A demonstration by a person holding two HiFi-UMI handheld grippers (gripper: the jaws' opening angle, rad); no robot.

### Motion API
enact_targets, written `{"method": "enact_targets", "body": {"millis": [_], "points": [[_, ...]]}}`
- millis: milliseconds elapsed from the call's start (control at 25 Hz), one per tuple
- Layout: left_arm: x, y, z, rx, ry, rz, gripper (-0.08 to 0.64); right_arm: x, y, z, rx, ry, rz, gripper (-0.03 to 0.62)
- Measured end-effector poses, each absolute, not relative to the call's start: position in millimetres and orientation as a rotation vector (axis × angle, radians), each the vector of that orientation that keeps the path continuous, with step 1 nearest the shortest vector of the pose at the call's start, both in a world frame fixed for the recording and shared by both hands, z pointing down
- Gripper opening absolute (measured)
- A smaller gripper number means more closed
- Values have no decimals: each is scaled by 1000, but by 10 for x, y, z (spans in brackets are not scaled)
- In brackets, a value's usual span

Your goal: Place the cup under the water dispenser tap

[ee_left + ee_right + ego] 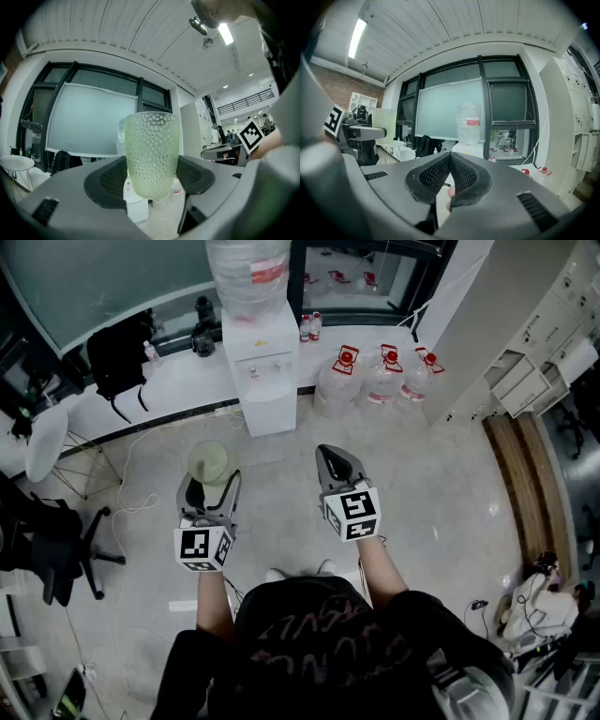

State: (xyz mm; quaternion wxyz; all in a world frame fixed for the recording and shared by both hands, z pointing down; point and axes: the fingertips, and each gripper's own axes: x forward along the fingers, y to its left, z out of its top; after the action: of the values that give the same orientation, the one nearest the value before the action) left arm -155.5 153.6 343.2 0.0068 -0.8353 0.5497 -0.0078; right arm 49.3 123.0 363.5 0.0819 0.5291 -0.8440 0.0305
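Left gripper view: left gripper grasping green cup upright; right gripper clenched, empty. Keep cup level, approach water dispenser squarely.

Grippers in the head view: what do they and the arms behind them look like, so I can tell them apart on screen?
Both the left gripper and the right gripper have grey bodies with black dimpled pads, and each carries a white cube of black square markers at the back. The person wears a dark short-sleeved top with a reddish print.
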Motion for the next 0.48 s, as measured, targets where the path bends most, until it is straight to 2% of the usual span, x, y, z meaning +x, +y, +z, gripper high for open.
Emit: {"method": "enact_targets", "body": {"millis": [480], "points": [[-1590, 1578, 3444, -2615, 1710, -43, 334, 439, 1276, 3651, 1572, -2530, 109, 14]]}}
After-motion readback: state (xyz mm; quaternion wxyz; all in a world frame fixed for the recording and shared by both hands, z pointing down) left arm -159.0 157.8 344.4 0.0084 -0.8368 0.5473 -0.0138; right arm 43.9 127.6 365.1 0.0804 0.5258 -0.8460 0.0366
